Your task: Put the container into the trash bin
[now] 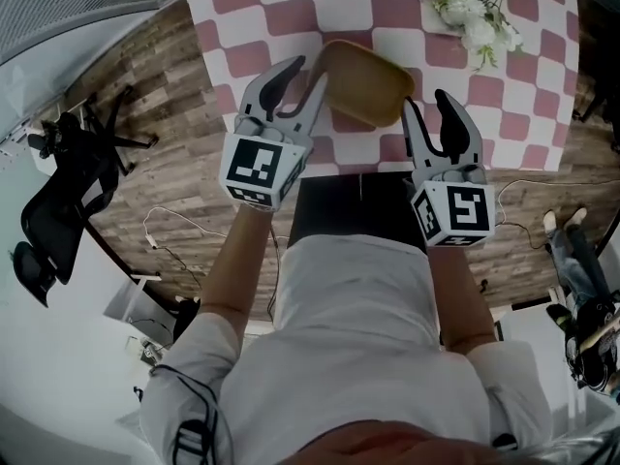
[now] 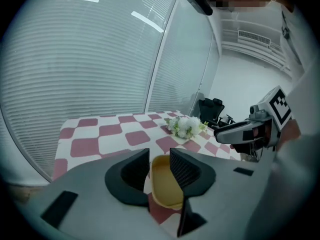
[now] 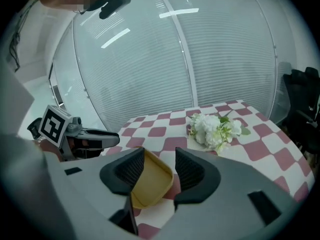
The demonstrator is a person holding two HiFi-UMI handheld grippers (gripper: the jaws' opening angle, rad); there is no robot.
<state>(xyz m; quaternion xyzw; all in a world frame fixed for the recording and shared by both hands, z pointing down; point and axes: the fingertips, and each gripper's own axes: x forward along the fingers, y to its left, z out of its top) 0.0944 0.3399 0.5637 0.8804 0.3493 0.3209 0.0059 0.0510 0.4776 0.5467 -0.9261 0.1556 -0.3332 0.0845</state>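
Observation:
A shallow yellow container [image 1: 363, 83] hangs tilted at the near edge of the checkered table [image 1: 252, 27], between my two grippers. In the head view my left gripper [image 1: 308, 66] is at its left rim, its inner finger against the rim. My right gripper [image 1: 424, 100] stands open at the container's right corner. In the left gripper view the container [image 2: 165, 184] shows in the gap of the parted jaws [image 2: 160, 154], with no pad pressing on it. In the right gripper view the container [image 3: 150, 184] lies low between wide jaws [image 3: 160, 154]. A black trash bin [image 1: 358, 206] stands below, just in front of me.
White flowers [image 1: 475, 13] lie on the table to the right, beyond the container. A black office chair [image 1: 68, 192] stands at the left on the wooden floor, and cables run near the bin. Glass walls with blinds [image 2: 100, 59] rise behind the table.

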